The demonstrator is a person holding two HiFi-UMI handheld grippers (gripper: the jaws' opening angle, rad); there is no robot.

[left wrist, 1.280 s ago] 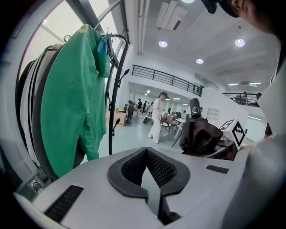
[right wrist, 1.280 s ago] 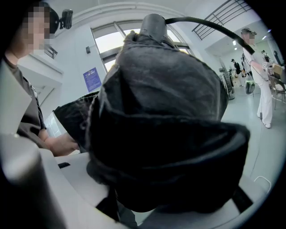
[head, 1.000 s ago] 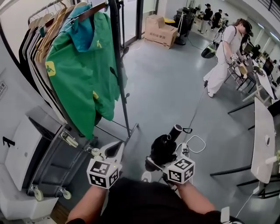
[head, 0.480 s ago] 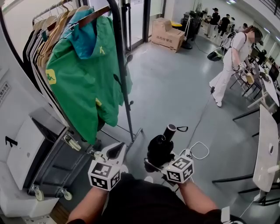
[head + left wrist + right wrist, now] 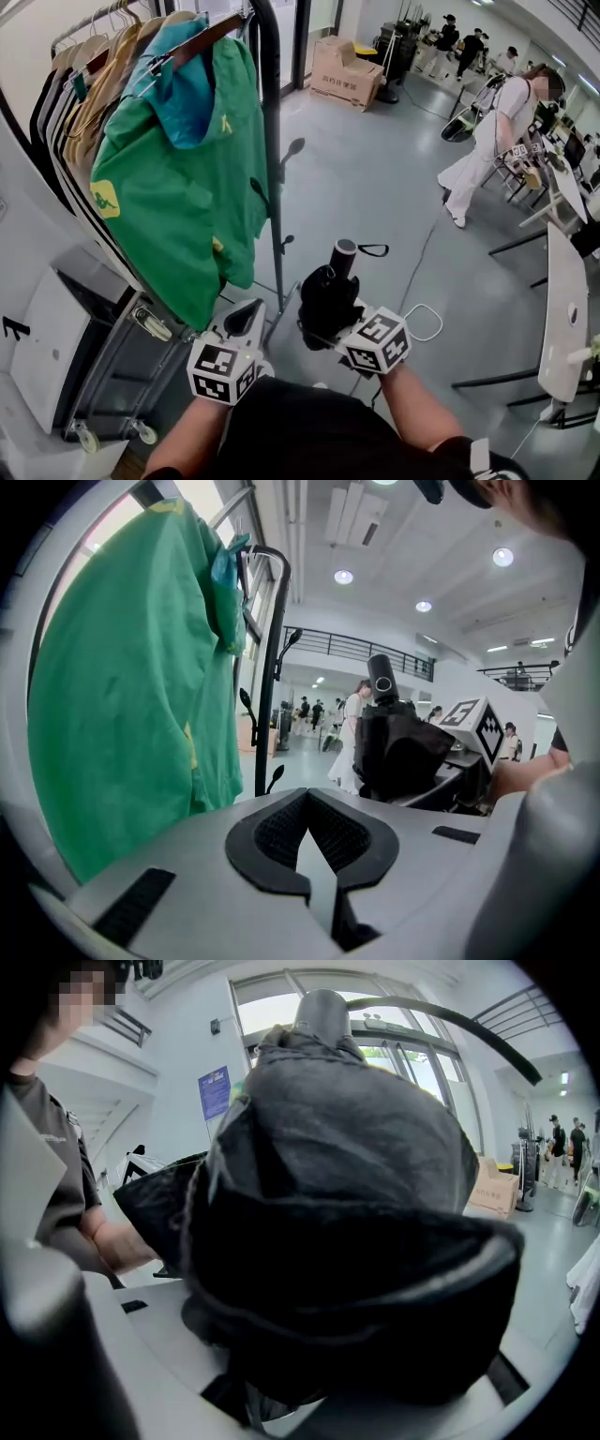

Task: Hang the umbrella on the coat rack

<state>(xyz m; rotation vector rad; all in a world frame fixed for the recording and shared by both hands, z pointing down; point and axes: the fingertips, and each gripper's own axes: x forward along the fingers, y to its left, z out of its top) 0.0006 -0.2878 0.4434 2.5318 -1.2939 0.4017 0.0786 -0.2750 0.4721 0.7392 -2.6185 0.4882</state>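
**A:** What is the biggest thing we see?

**B:** The rack (image 5: 268,56). In the head view its black pole (image 5: 277,206) runs from twelve o'clock down to the middle.

**A:** What hangs on it?

**B:** A green jacket (image 5: 178,178). It is at nine o'clock from the pole.

**A:** Where is our umbrella?

**B:** The umbrella (image 5: 323,295) is black and folded up. It is not on the rack. It is up in the air near the pole, at three o'clock from the pole's low end.

**A:** What holds it?

**B:** Our right gripper (image 5: 330,323) does. Its jaws squeeze the fat cloth part. That part fills the right gripper view.

**A:** And our left gripper (image 5: 246,319)?

**B:** It is at nine o'clock from the umbrella. Its jaws are pressed together and have nothing in them.

**A:** What are the small bits?

**B:** The umbrella's round handle (image 5: 344,251) points to twelve o'clock. A little strap (image 5: 373,249) sticks out from it toward three o'clock.
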